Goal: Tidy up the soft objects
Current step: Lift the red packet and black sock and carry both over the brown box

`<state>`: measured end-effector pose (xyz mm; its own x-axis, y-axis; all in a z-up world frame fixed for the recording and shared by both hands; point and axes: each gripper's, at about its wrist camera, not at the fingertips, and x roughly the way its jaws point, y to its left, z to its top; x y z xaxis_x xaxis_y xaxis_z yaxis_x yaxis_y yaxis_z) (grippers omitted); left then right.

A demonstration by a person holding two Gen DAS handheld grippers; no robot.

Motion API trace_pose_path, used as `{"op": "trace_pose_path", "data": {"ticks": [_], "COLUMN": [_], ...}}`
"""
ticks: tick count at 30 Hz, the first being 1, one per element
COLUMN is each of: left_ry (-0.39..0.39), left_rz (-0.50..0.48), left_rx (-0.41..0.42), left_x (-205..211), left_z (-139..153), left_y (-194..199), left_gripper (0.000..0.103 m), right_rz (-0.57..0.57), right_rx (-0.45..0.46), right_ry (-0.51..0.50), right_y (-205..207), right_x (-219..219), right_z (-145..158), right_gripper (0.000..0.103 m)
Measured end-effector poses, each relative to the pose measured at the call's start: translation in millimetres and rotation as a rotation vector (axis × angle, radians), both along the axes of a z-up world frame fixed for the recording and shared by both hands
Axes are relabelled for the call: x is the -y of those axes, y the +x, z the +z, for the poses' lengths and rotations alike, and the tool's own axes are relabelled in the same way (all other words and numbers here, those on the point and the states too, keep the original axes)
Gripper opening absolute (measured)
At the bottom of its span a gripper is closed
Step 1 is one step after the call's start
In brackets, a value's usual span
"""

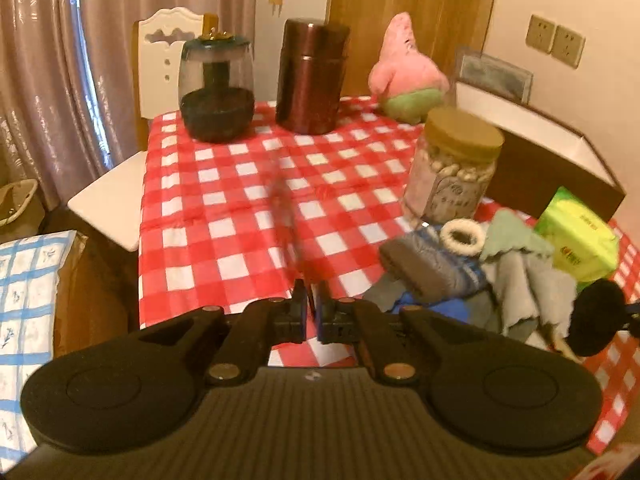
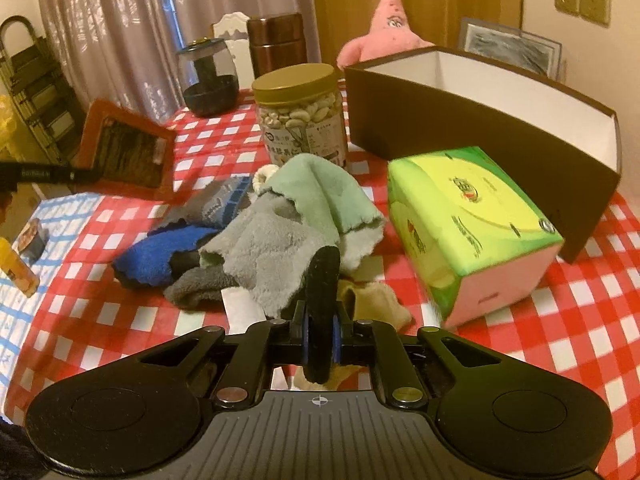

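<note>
**A:** Start at the left. What is the left gripper [image 1: 311, 300] doing?

**B:** Its jaws stand almost together, and a thin blurred streak [image 1: 286, 216] runs out from between them. In the right wrist view, a flat orange-edged packet [image 2: 124, 148] hangs tilted at nine o'clock, off the tip of a black bar [image 2: 48, 174]. I take the bar for that same gripper, so I judge it is nipping the packet by one edge. The bar carries pale lettering, too smeared to read.

**A:** And the soft things?

**B:** They are heaped mid-table on the checked cloth [image 2: 560, 340]. A blue cloth [image 2: 160, 254] lies at the eight o'clock side, with a striped sock [image 2: 216, 200] behind it. A grey cloth [image 2: 264, 248] is in the middle and a green cloth [image 2: 320, 184] is draped over the top. A white scrunchie [image 1: 462, 237] sits at the heap's far edge. It looks like a heap waiting to be sorted.

**A:** The right gripper [image 2: 320, 320]?

**B:** It is clamped narrow on a black fuzzy pad [image 2: 322, 276], pinched edge-on between the blue pads and held just over the grey cloth. That is likely one item picked out of the heap.

**A:** Where would it go?

**B:** Probably the open brown box [image 2: 460, 128] at two o'clock. Its white inside shows nothing, as far as I can see in.

**A:** Any writing?

**B:** The nut jar [image 2: 300, 120] at twelve o'clock has a printed label, but it is too small to read. The green tissue pack [image 2: 468, 220] at three o'clock has red characters and a logo, which I can't read either. A pink star plush [image 2: 386, 36] sits at one o'clock behind the box, well apart from the heap.
</note>
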<state>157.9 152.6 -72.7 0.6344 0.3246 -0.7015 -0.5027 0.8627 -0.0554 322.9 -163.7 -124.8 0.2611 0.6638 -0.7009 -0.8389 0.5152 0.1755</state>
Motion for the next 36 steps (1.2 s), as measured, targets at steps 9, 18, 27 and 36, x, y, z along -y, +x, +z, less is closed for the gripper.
{"op": "trace_pose_path", "data": {"ticks": [9,18,27,36], "left_ry": [0.014,0.154,0.205,0.257], "left_rz": [0.045,0.005,-0.072,-0.127], "left_rx": [-0.047,-0.089,-0.113,-0.132], "left_x": [-10.3,-1.2,18.2,23.4], "left_z": [-21.9,-33.2,-45.5,-50.8], "left_y": [-1.7,2.8,-2.2,19.9], "left_gripper": [0.004,0.002,0.017,0.005], "right_rz": [-0.044,-0.067,-0.072,-0.069], "right_rx": [0.002,-0.004,-0.007,-0.005], "right_ry": [0.020,0.013,0.006,-0.001], "right_y": [-5.2,-8.2,-7.6,-3.7], "right_x": [11.0,17.7,15.6,10.6], "right_z": [10.2,9.6,8.9,9.2], "right_gripper": [0.011,0.011,0.011,0.011]}}
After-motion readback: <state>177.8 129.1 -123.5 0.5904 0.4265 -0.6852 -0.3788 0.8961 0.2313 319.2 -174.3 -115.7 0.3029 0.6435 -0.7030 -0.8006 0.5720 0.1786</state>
